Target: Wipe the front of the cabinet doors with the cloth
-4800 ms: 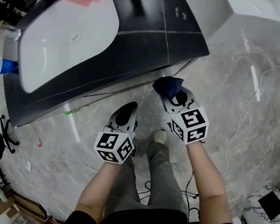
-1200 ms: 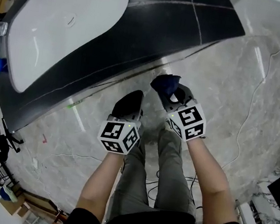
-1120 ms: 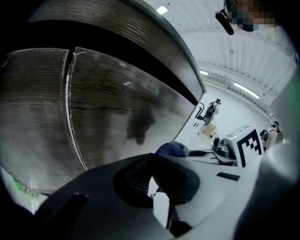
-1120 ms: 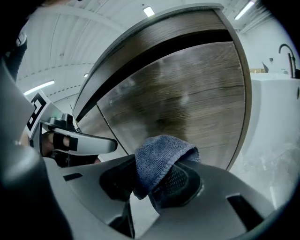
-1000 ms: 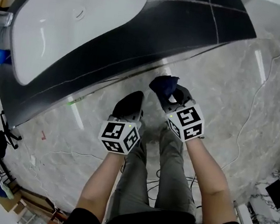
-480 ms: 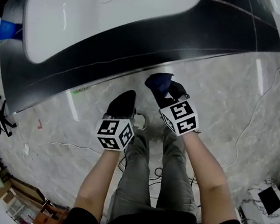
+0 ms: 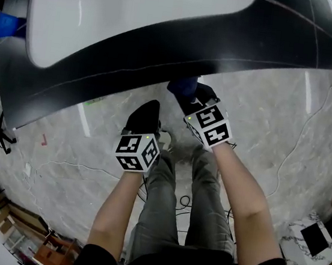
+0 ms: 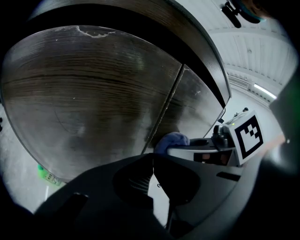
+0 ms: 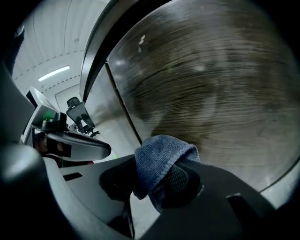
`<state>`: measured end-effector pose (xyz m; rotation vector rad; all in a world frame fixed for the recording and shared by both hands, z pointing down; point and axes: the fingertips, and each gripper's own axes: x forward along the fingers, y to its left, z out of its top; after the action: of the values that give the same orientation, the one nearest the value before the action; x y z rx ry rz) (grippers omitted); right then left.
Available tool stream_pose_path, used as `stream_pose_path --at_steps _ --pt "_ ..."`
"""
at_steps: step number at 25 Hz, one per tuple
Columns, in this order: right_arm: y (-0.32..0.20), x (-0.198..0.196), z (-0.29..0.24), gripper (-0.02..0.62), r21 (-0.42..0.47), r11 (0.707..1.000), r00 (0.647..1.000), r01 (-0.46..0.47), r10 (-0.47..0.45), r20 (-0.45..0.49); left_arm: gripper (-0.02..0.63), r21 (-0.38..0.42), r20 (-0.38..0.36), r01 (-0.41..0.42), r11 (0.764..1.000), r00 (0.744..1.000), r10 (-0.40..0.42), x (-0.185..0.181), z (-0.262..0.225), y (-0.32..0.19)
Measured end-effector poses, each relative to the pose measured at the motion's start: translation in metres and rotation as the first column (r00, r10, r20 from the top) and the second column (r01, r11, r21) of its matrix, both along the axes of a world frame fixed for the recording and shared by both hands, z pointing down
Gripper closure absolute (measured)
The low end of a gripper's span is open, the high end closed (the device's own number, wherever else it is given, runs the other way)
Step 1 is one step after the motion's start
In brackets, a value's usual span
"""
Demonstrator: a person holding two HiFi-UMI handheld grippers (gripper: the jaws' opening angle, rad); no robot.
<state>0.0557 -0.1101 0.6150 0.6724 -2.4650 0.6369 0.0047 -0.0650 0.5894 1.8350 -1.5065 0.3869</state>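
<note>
Your right claw [image 9: 149, 187] pinches the blue cloth [image 9: 159, 154], with the cabinet doors [image 9: 211, 93] near at its 12 o'clock. Your left claw [image 8: 152, 164] is closed on nothing. Only a small fold sticks out, so pressing hard could scrape bare claw tips across the wood.

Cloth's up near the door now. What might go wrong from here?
Only a small fold of the cloth sticks out past the right gripper, so the hard jaw tips may scrape the cabinet door. The left gripper, shut and empty, sits close beside it; a sideways stroke might knock the two together. A cable trails on the floor beside the person's legs, a possible snag.
</note>
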Motion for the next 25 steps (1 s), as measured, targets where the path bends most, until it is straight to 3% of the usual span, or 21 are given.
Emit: stream_pose_path --at_steps 8,18,25 --pt "-0.017 0.049 0.006 0.472 0.003 0.999 0.999 -0.044 0.044 -0.026 0.598 -0.01 0.011 -0.002 1.0 1.0 0.002 0.026 0.008 -0.011" --pt "-0.049 0.138 0.016 0.472 0.018 0.99 0.988 -0.138 0.139 -0.073 0.598 -0.013 0.011 -0.084 0.996 0.996 0.084 0.092 0.012 -0.032" --pt "-0.066 0.179 0.02 0.472 0.023 0.986 0.982 -0.162 0.164 -0.089 0.598 -0.012 0.005 -0.149 0.989 0.989 0.149 0.139 0.015 -0.047"
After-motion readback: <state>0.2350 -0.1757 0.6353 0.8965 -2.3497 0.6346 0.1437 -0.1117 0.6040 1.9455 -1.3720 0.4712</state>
